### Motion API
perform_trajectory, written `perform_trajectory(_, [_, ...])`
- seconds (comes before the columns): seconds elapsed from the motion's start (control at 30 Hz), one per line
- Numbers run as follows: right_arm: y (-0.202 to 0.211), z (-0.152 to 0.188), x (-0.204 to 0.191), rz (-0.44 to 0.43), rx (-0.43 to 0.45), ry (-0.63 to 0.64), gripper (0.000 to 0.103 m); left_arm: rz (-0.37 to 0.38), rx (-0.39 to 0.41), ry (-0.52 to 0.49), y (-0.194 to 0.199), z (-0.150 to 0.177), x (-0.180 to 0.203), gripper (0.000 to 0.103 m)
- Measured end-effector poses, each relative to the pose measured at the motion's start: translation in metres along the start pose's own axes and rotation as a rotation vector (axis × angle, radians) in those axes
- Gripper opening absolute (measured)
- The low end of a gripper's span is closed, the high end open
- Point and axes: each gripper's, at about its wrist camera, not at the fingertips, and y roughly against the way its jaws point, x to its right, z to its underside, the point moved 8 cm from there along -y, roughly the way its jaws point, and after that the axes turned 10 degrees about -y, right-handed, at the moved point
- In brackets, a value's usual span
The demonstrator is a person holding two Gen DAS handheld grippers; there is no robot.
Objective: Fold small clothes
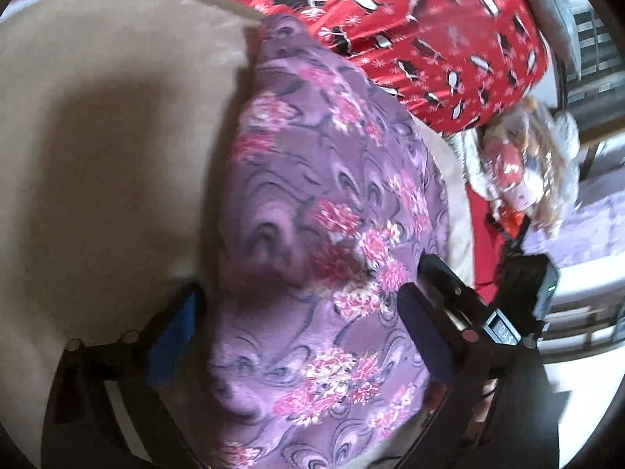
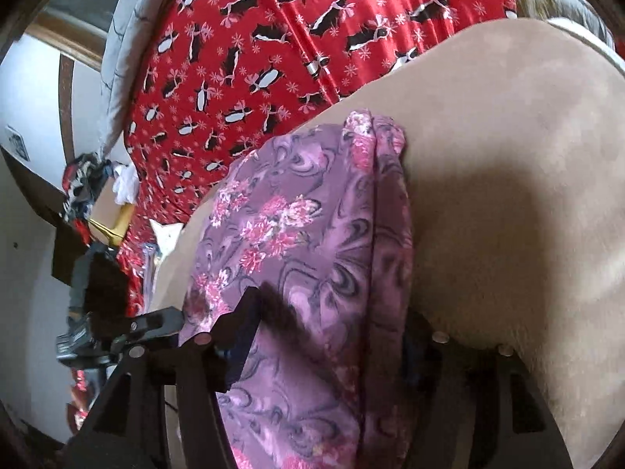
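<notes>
A purple floral garment (image 1: 312, 203) lies bunched on a beige mat (image 1: 97, 148). It runs between the fingers of my left gripper (image 1: 300, 332), whose jaws stand wide on either side of the cloth. In the right wrist view the same garment (image 2: 304, 254) passes between the fingers of my right gripper (image 2: 328, 336), also spread wide, with a folded edge along its right side. The other gripper (image 1: 461, 312) shows at the garment's right edge in the left wrist view, and at the left (image 2: 129, 328) in the right wrist view. Cloth hides parts of the pads.
A red penguin-print sheet (image 1: 410, 19) covers the bed beyond the beige mat (image 2: 508, 156). A doll in plastic wrap (image 1: 523, 164) lies at the right. A cardboard box and clutter (image 2: 101, 203) sit at the left edge, near a white wall.
</notes>
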Motion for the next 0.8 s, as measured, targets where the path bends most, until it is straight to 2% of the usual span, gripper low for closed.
perform_trajectory(0.03, [-0.001, 0.002, -0.002, 0.018, 0.002, 0.028, 0.043, -0.061, 0.006, -0.027, 0.001, 0.002, 0.002, 0.08])
perform_trajectory(0.07, [-0.001, 0.003, -0.003, 0.029, 0.007, 0.047, 0.04, -0.138, 0.016, -0.061, 0.002, 0.003, 0.003, 0.066])
perform_trajectory(0.1, [0.001, 0.004, -0.005, 0.042, 0.023, 0.072, 0.031, -0.195, 0.028, -0.095, 0.005, 0.005, 0.003, 0.055])
perform_trajectory(0.13, [0.003, 0.004, -0.007, 0.052, 0.036, 0.094, 0.027, -0.231, 0.044, -0.121, 0.007, 0.006, 0.005, 0.051])
perform_trajectory(0.2, [0.008, 0.005, -0.013, 0.075, 0.062, 0.132, 0.025, -0.276, 0.075, -0.15, 0.016, 0.01, 0.004, 0.032])
perform_trajectory(0.27, [0.01, 0.006, -0.017, 0.105, 0.08, 0.158, 0.024, -0.289, 0.104, -0.169, 0.026, 0.01, 0.006, 0.024])
perform_trajectory(0.53, [0.028, 0.013, -0.043, 0.179, 0.135, 0.216, 0.024, -0.299, 0.141, -0.19, 0.051, 0.015, 0.017, 0.022])
perform_trajectory(0.8, [0.051, 0.028, -0.063, 0.196, 0.147, 0.238, 0.024, -0.303, 0.173, -0.201, 0.08, 0.027, 0.031, 0.022])
